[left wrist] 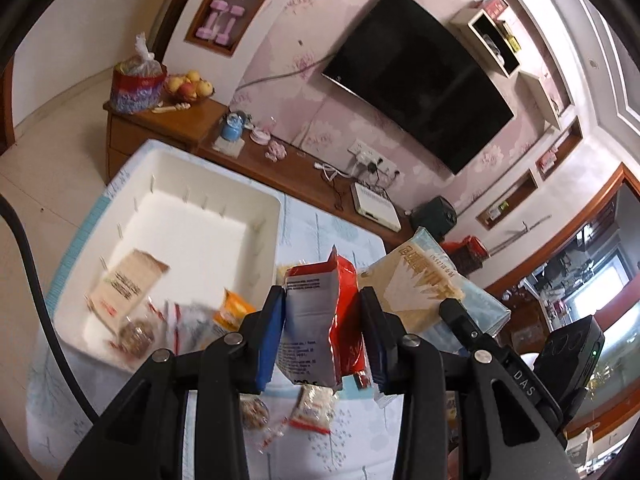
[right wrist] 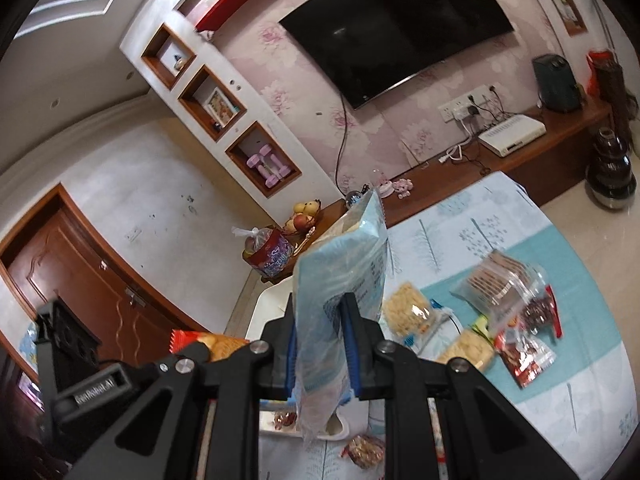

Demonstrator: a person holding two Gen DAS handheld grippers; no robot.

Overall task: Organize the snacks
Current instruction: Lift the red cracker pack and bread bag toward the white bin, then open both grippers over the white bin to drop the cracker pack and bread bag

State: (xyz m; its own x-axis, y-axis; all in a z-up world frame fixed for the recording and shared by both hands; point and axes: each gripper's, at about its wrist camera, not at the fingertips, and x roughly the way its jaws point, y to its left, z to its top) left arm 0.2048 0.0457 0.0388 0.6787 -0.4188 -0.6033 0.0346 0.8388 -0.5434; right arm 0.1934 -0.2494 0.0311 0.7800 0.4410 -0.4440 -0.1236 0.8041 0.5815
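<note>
My left gripper [left wrist: 322, 320] is shut on a red and white snack packet [left wrist: 320, 320] and holds it upright above the table, just right of the white tray [left wrist: 256, 208]. The tray holds a beige packet [left wrist: 124, 284] and several small snacks at its near side. My right gripper [right wrist: 320, 340] is shut on a light blue biscuit bag [right wrist: 344, 264], held upright above the table; that bag also shows in the left wrist view [left wrist: 432, 292]. Loose snack packets [right wrist: 500, 280] lie on the blue tablecloth [right wrist: 560, 248] to the right.
A wooden TV bench [left wrist: 280, 168] with a fruit bowl [left wrist: 188, 86], a red snack tub [left wrist: 136, 84] and a router [right wrist: 512, 134] runs behind the table. A black TV [left wrist: 420, 76] hangs on the wall. Small wrapped snacks [left wrist: 312, 408] lie under my left gripper.
</note>
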